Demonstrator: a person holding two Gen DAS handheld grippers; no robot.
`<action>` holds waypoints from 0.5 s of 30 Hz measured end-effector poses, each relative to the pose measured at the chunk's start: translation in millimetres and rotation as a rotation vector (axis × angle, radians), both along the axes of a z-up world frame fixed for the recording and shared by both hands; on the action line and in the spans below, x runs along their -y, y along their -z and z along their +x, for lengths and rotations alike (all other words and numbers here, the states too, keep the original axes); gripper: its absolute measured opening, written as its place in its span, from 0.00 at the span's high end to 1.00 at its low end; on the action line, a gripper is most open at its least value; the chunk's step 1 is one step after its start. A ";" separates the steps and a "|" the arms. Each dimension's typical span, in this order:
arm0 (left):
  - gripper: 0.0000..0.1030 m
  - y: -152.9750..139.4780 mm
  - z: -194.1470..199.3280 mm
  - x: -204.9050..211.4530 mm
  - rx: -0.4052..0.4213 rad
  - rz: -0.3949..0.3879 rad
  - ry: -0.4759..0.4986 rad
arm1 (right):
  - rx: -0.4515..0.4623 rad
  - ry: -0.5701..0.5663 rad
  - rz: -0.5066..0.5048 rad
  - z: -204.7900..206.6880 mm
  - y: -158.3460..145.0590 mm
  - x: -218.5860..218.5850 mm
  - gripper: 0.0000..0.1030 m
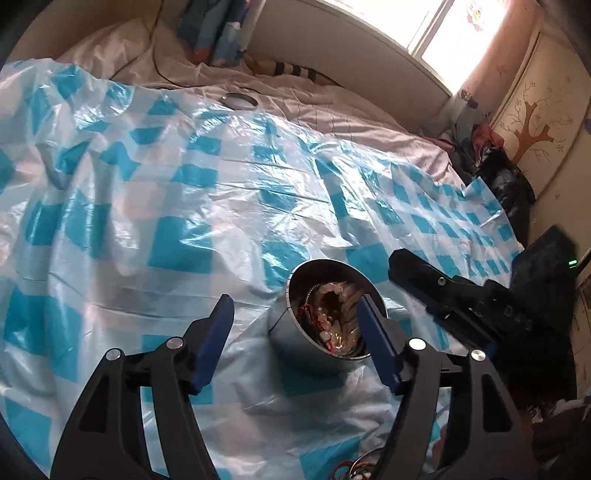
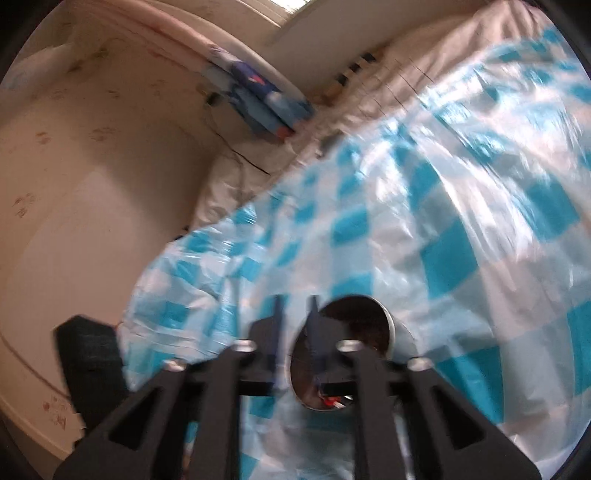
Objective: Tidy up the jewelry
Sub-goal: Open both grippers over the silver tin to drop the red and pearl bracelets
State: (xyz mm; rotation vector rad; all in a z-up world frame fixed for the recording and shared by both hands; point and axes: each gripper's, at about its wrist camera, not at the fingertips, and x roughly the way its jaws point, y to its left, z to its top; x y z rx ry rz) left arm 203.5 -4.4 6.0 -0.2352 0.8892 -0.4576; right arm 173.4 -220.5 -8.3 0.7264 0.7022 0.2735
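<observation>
So the round silver metal tin (image 1: 295,332) full of tangled jewelry (image 1: 332,317) lies tipped on the blue-and-white checkered plastic sheet (image 1: 184,184) over the bed. Left hand-held gripper (image 1: 295,314) is released, spread wide around it. Right hand-held gripper (image 2: 295,317) is parted too, nothing gripped, just beside the tin's rim.

Daylight poured from the overexposed window (image 1: 439,26) at one o'clock, glaring off the glossy blue-and-white checked plastic sheet (image 1: 207,192), while the right wrist view was motion-smeared and fisheye bending darkened both frames' corners.
</observation>
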 end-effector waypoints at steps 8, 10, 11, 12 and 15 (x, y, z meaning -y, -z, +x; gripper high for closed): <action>0.33 -2.4 -21.1 -14.2 -0.030 0.017 0.020 | -0.009 0.085 0.057 -29.5 -3.7 31.1 0.59; 0.33 0.2 -32.5 -4.4 -0.034 0.061 0.082 | -0.010 0.101 0.068 -45.0 -7.7 37.7 0.56; 0.33 2.4 -40.8 3.3 -0.034 0.093 0.122 | -0.004 0.108 0.071 -54.3 -10.2 40.9 0.54; 0.33 5.2 -48.7 10.6 -0.035 0.122 0.158 | 0.004 0.115 0.070 -63.1 -13.3 42.8 0.53; 0.33 16.5 -70.7 29.3 -0.045 0.189 0.245 | 0.023 0.127 0.044 -97.4 -19.8 46.3 0.42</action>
